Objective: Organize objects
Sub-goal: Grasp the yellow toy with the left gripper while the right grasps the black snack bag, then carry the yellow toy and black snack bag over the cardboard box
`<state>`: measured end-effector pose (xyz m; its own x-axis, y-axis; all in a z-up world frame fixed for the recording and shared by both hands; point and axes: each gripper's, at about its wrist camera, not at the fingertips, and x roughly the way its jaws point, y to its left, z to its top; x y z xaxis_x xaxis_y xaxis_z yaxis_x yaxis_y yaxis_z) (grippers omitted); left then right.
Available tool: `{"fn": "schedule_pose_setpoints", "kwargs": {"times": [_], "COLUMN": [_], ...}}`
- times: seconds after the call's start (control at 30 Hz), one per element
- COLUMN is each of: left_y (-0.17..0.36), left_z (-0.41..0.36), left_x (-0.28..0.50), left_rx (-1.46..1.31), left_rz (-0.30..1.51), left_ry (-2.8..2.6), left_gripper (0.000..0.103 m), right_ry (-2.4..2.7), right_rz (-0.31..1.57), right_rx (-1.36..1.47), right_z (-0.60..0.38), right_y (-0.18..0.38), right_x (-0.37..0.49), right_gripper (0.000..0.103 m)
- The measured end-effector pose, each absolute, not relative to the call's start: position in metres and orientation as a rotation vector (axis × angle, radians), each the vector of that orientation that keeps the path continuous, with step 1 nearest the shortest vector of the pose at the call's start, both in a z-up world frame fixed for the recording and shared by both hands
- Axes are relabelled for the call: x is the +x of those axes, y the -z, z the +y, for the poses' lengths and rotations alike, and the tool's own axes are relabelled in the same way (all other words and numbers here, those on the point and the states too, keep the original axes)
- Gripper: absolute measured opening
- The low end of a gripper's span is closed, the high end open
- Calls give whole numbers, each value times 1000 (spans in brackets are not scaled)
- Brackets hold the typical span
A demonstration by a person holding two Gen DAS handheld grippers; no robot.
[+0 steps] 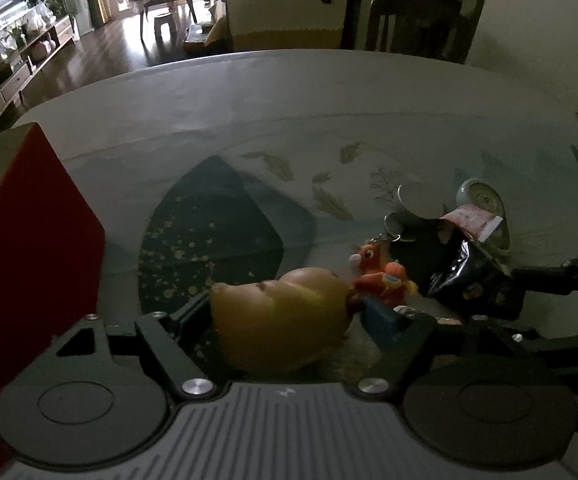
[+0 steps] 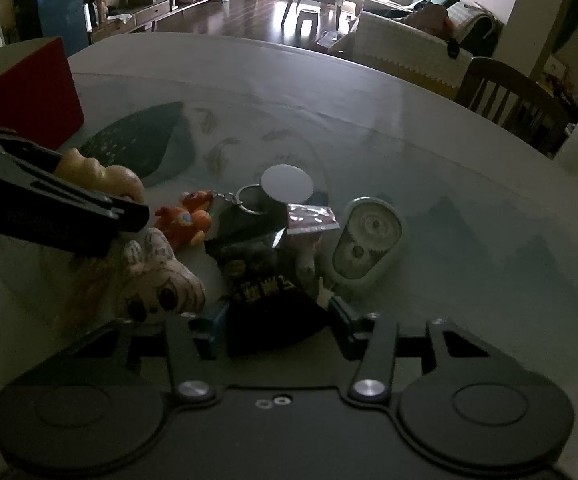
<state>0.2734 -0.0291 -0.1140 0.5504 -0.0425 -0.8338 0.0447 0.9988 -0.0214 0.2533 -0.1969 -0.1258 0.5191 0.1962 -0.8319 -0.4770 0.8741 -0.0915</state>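
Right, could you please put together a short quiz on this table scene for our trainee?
1. True or false: the left gripper is empty.
2. What sits between the right gripper's fingers? A) black packet B) orange plush C) doll
3. What colour is the box at the left of the table?

Key:
1. False; it is closed on a yellow toy.
2. A.
3. Red.
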Motion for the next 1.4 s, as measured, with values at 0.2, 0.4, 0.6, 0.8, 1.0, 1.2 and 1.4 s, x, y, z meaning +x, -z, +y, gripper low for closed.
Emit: {"fn": "schedule_pose_setpoints", "kwargs": {"times": [0.2,0.4,0.6,0.8,1.0,1.2,1.4], "left_y": [107,96,77,54,36,21,12], "left_z": [-25,-22,-19,-19,-8,11,39], "left_x": [266,249,223,196,171,147,128], "left_rx": [-33,-67,-97,-79,-108,-141,-158], "left_rz": [982,994,965,950,937,905,884], "left_ry": [67,73,104,150,182,203,200], "left_gripper": [77,76,76,76,76,76,76], "right_ry": [-413,-426,-421,-426,-442,-466,-496], "right_rz": [947,945,939,937,929,925,925], "right_rx": [-309,-267,-215,-173,-132,-96,-85], "right_z": [-204,-212,-223,-228,-221,-200,-166], "right_y": [121,110,92,69,48,29,16], "right_x": [243,225,205,183,163,147,133], "right_gripper": [48,48,48,48,48,48,48]}}
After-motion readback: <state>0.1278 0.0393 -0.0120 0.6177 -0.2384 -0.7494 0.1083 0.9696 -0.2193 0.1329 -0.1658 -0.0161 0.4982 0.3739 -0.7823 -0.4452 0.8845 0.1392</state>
